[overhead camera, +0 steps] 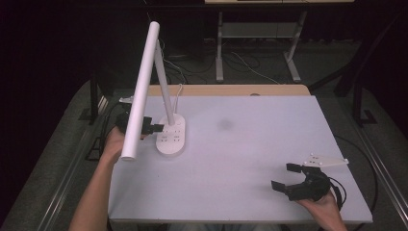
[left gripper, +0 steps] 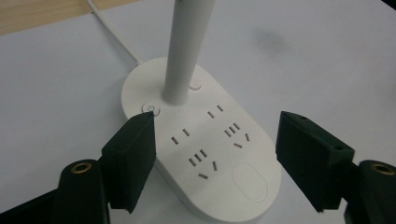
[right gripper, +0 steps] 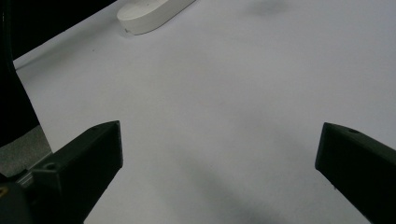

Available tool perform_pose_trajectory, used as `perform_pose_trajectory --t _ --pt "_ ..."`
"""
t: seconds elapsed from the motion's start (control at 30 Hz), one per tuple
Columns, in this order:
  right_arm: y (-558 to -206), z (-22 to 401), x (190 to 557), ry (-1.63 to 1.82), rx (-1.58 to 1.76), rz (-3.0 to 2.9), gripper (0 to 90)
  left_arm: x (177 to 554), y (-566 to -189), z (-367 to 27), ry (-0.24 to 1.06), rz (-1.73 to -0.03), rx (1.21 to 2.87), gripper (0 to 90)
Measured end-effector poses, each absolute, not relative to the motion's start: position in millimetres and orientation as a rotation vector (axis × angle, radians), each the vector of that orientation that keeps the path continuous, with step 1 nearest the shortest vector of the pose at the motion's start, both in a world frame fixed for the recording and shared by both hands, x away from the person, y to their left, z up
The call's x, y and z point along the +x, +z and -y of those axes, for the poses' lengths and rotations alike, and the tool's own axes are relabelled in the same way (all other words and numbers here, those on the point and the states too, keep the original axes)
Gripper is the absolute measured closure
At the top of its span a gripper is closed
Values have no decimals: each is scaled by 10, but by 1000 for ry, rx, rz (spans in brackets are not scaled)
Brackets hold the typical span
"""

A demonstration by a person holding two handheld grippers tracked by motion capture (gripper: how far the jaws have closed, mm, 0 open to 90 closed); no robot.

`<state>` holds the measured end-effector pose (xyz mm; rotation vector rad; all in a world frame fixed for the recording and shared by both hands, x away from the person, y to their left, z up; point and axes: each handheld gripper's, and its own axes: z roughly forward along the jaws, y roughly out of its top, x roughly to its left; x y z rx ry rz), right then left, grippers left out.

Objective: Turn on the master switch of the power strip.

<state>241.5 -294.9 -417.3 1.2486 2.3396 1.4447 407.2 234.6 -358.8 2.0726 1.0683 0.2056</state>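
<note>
Near the tabletop's (overhead camera: 250, 144) left edge, toward the far side, stands a white desk lamp (overhead camera: 144, 86) w/ an oval base (left gripper: 201, 140) carrying sockets and a power button (left gripper: 150, 109); its cord (left gripper: 112, 35) runs off to the far edge. Left gripper (left gripper: 215, 154) hangs at the base, jaws spread either side of the sockets, one tip by the button. Right gripper (overhead camera: 291, 180) sits near the near-right corner, jaws wide apart, nothing between them.
</note>
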Motion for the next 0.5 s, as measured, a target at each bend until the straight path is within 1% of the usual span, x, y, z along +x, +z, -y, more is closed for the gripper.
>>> perform_pose_trajectory --t 0.1,0.27,0.5 --pt "-4175 2952 2415 1444 1250 -2340 2 4096 -3612 -2360 219 -1091 2056 331" --pt "-4175 2952 2416 1443 1249 -2339 2 4128 -3638 -2367 271 -1087 2041 445" --pt "-4173 2948 2410 1445 1242 -2336 2 4185 -3702 -2345 277 -1097 2045 586"
